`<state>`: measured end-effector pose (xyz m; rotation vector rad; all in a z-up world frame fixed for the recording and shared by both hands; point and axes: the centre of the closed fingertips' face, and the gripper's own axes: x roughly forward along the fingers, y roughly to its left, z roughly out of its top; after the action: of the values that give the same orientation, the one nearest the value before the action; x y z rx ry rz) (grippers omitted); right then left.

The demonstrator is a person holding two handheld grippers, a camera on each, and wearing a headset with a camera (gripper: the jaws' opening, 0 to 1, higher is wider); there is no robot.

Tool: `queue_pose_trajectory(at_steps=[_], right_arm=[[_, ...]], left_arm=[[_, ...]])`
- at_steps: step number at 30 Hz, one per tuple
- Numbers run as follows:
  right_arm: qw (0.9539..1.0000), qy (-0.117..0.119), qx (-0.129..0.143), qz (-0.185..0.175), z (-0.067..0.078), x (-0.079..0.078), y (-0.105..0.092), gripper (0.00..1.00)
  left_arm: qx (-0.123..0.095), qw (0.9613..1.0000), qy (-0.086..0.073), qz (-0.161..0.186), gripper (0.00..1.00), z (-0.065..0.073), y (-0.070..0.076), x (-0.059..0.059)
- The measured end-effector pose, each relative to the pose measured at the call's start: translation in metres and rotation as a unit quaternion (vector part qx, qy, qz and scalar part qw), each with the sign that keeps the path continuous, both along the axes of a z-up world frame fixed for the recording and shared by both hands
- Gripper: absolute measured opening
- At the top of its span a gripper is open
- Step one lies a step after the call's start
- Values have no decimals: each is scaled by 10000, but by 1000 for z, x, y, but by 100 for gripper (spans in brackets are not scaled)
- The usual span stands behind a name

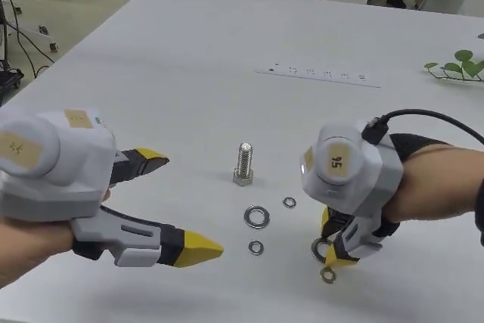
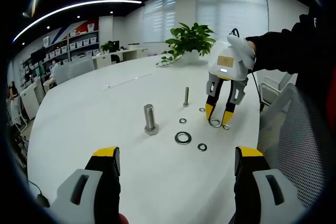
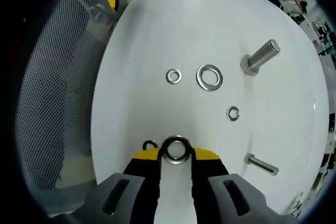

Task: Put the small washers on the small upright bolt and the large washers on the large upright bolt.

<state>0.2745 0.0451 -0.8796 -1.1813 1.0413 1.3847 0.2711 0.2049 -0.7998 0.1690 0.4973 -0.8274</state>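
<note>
The large bolt stands upright mid-table, with a large washer and two small washers lying flat in front of it. My right gripper points down at the table, shut on another large washer held between its yellow tips. One more small washer lies just beside those tips. The small bolt stands upright beyond the large bolt. My left gripper hovers open at the left, holding nothing.
A built-in socket strip runs across the white table further back, and a potted plant stands at the far right. A mesh chair stands beside the table edge near my right gripper.
</note>
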Motion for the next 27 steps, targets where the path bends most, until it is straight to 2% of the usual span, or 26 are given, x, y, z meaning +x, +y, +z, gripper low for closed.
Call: queue_pose_trajectory(at_steps=[6, 19, 27], right_arm=[[10000, -12, -10, -5, 1, 0, -1, 22], [9996, -73, 192, -206, 22, 9, 1, 22], [9989, -88, 383, -274, 39, 16, 11, 22]], left_arm=[[-13, 10000, 1, 10, 91, -1, 0, 1], [-93, 9999, -57, 99, 91, 3, 2, 3], [-159, 9996, -121, 204, 90, 6, 6, 5]])
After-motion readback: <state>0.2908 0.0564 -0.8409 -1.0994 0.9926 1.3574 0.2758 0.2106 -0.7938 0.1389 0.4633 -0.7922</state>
